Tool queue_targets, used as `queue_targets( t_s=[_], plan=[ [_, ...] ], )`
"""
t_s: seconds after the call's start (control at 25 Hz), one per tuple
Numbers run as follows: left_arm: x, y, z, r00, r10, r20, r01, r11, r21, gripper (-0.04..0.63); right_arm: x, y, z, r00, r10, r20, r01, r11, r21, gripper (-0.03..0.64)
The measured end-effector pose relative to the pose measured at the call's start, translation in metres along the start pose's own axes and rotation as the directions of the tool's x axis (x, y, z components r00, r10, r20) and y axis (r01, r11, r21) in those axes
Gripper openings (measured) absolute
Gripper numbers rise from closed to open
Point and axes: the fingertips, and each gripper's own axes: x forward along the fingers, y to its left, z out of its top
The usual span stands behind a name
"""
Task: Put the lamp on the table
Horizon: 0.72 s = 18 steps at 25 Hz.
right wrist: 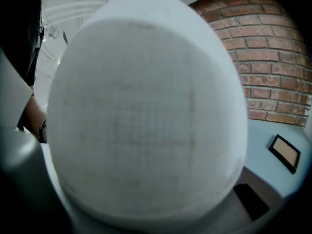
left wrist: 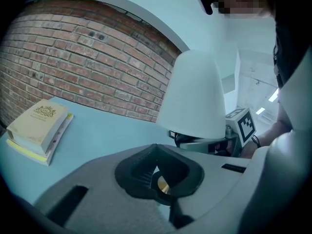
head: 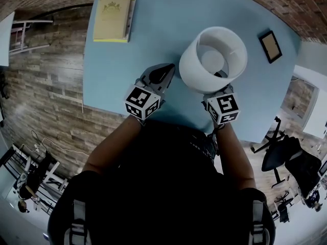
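Here, at near edge of blue table (head: 153, 14): right gripper (head: 219, 90) clamped on upright white lamp (head: 213, 59) just under shade, fingertips hidden beneath it. Left gripper (head: 164, 71) just beside shade, jaws pressed together, holding nothing. Whether lamp base touches tabletop: unclear. Yellow book (head: 113, 17) and picture frame (head: 270, 46) lie farther back.

Left claw (head: 167, 69) closed (right claw (head: 220, 93) forward)
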Motion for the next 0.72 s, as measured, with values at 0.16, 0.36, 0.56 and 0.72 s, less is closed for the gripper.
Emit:
queue_targets(
  t_s=[0.16, 0.36, 0.56, 0.72],
  plan=[
    [-0.0019, 0.0005, 0.0010, 1.000, 0.000, 0.013, 0.000, 1.000, -0.014, 0.009, 0.0004, 0.0000, -0.0022, 1.000, 0.011, -0.001, -0.011, 1.000, -0.002, 0.120],
    [-0.0005, 0.0000, 0.0020, 1.000, -0.004, 0.013, 0.004, 1.000, -0.012, 0.009, 0.0002, -0.0018, -0.0030, 1.000, 0.013, 0.004, -0.013, 1.000, 0.006, 0.120],
    [-0.0004, -0.0043, 0.0013, 1.000, -0.009, 0.015, 0.009, 1.000, -0.010, 0.009, -0.0026, -0.0002, -0.0072, 1.000, 0.013, 0.012, -0.013, 1.000, 0.014, 0.120],
    [-0.0020, -0.0063, 0.0017, 1.000, -0.011, 0.019, 0.011, 1.000, -0.016, 0.009, -0.0047, 0.0020, -0.0094, 1.000, 0.013, 0.018, -0.013, 1.000, 0.016, 0.120]
  ],
)
